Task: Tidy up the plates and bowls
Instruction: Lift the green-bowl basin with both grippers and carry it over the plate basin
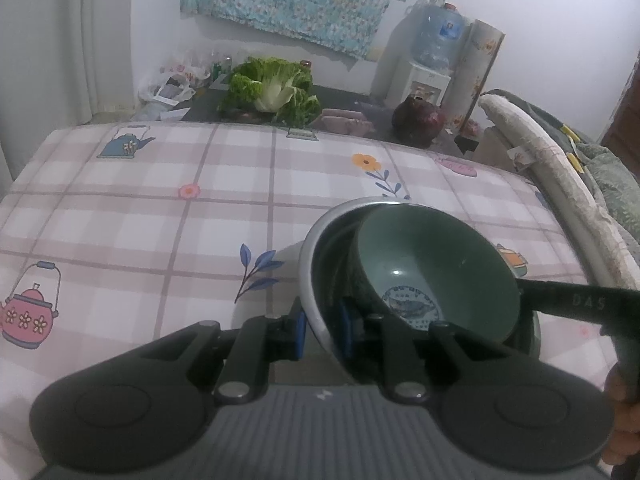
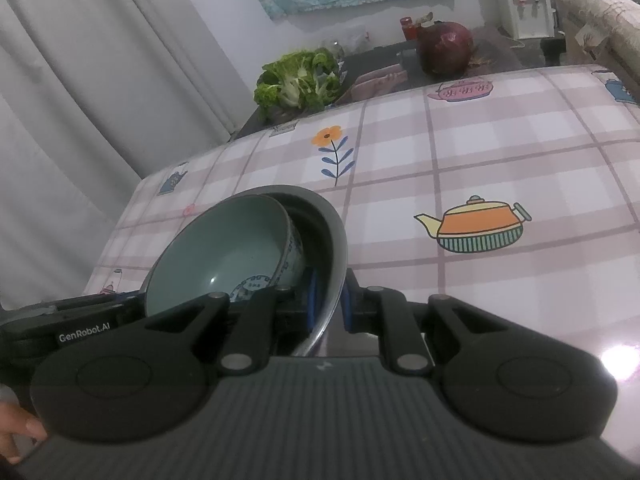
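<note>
Reading "GenRobot.AI" — left gripper (image 2: 80,320); "DAS" — right gripper (image 1: 580,304).

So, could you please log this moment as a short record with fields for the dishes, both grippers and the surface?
dishes: green bowl sits tilted inside the metal bowl
left gripper: shut on the metal bowl's rim, one pad inside, one outside
right gripper: shut on the metal bowl's rim at the opposite side
surface: checked tablecloth with teapot and flower prints
behind the table: leafy cabbage, red cabbage
</note>
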Motion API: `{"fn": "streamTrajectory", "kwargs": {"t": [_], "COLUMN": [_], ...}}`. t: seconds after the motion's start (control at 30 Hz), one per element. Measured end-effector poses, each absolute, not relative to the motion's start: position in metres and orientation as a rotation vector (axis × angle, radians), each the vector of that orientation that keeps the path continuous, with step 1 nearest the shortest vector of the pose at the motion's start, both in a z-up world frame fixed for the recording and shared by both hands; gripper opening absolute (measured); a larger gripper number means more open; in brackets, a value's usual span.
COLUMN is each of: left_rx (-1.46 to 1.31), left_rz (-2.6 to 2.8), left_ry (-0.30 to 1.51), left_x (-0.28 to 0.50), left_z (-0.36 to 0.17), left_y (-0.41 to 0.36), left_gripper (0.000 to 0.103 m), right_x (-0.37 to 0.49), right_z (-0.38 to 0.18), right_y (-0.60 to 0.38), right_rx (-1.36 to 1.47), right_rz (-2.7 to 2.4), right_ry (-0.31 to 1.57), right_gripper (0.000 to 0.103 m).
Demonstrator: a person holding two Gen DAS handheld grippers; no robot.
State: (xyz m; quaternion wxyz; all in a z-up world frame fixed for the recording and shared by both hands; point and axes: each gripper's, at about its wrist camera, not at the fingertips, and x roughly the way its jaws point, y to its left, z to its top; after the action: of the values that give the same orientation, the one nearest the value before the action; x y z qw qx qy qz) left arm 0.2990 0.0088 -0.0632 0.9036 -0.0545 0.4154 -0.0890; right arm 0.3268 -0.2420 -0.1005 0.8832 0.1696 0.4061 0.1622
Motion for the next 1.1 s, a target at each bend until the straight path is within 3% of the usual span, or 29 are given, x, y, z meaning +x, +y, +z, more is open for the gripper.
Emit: {"fn": "streamTrajectory", "kwargs": {"t": [1.1], "left_rx": [-0.134], "left_rz": [-0.194], "left_ry": [0.770], "left_x": [0.273], "left_z": [-0.019], "left_y": [0.014], "left_gripper": [0.017], "right_x": [0.298], "right_z": [-0.055], "right_y": [-0.241], "right_rx": [0.340], "right_rz": [0.339], "right_ry": [0.778], "right_gripper": [0.013]}}
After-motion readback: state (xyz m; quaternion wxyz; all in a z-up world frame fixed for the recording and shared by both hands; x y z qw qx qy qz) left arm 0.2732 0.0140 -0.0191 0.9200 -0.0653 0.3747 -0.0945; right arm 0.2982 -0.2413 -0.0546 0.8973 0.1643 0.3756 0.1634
